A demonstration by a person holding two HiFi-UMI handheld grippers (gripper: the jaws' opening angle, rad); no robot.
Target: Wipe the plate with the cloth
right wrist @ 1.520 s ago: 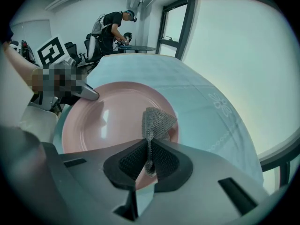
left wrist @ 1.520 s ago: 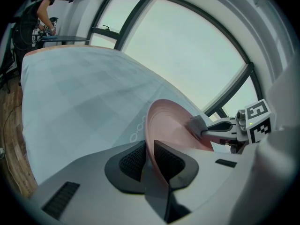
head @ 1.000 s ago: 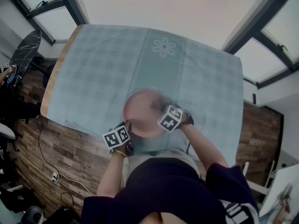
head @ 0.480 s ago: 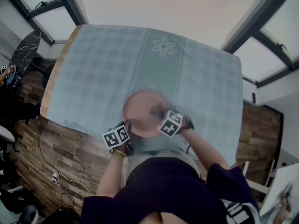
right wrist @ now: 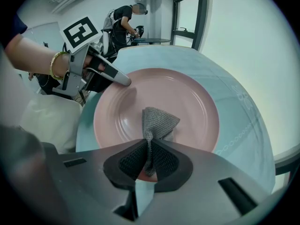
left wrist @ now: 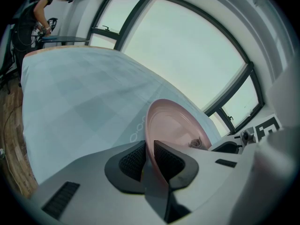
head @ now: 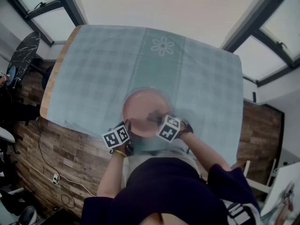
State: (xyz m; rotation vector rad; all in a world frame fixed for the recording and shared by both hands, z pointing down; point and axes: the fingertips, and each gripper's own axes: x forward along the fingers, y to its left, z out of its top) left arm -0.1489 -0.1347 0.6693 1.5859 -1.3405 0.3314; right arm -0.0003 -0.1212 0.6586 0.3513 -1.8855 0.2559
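Note:
A pink plate (head: 140, 109) lies on the pale blue checked tablecloth near the table's front edge. My left gripper (head: 127, 128) is shut on the plate's near-left rim; in the left gripper view the plate (left wrist: 173, 125) rises edge-on from between the jaws of the left gripper (left wrist: 149, 158). My right gripper (right wrist: 149, 159) is shut on a grey knitted cloth (right wrist: 157, 123), whose free end rests on the plate (right wrist: 187, 102) near its centre. In the head view the right gripper (head: 159, 118) sits at the plate's near-right part, with the cloth (head: 153, 116) showing dark.
The tablecloth (head: 187, 69) with a white flower motif (head: 162, 46) covers the table (head: 46, 97). A wooden floor and cables (head: 65, 182) lie to the left. A person (right wrist: 123, 18) stands at another table far off, near large windows.
My right gripper with the cloth has slid across the plate toward me and a little left. The left gripper and the plate have stayed put.

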